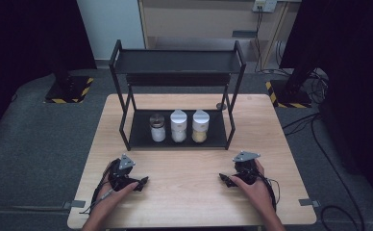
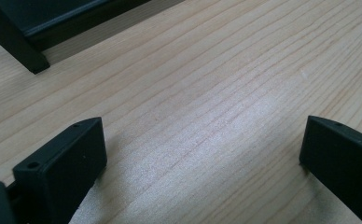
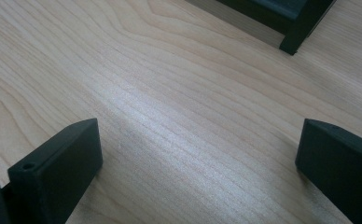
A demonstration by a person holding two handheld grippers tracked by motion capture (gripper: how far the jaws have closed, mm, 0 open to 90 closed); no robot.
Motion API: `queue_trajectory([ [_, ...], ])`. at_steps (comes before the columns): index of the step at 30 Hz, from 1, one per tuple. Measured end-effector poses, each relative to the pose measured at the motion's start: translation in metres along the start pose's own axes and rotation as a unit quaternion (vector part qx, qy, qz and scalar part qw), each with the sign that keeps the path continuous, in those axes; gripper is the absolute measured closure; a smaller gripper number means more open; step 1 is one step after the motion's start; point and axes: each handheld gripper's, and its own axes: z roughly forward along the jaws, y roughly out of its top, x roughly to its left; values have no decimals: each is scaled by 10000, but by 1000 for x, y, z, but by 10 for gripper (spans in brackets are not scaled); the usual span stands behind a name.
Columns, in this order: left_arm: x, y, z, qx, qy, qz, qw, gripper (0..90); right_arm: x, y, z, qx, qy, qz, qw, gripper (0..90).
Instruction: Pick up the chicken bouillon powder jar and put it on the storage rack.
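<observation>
A black two-tier metal rack (image 1: 177,82) stands at the far middle of the wooden table (image 1: 189,202). On its lower shelf three jars stand in a row: a glass jar with a dark lid (image 1: 157,127), a white jar (image 1: 178,125) and a jar with yellowish contents (image 1: 200,126). My left gripper (image 1: 143,181) rests on the table near the front left, jaws pointing right. In the left gripper view it (image 2: 202,154) stands open over bare wood. My right gripper (image 1: 223,178) rests at the front right, jaws pointing left. It (image 3: 198,154) stands open too, nothing between its jaws.
The rack's top shelf (image 1: 175,61) holds nothing. A rack foot (image 2: 23,53) shows in the left gripper view, and another foot (image 3: 295,32) in the right gripper view. Grey carpet (image 1: 35,144) surrounds the table. Cables (image 1: 319,130) trail on the floor at right.
</observation>
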Motion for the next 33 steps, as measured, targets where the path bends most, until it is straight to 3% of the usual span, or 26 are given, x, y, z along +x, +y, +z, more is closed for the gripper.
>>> queue_trajectory([
  [33,3,2,2,0,-44,49,10000,0,0,0,0,-9,-7,12,10000,10],
])
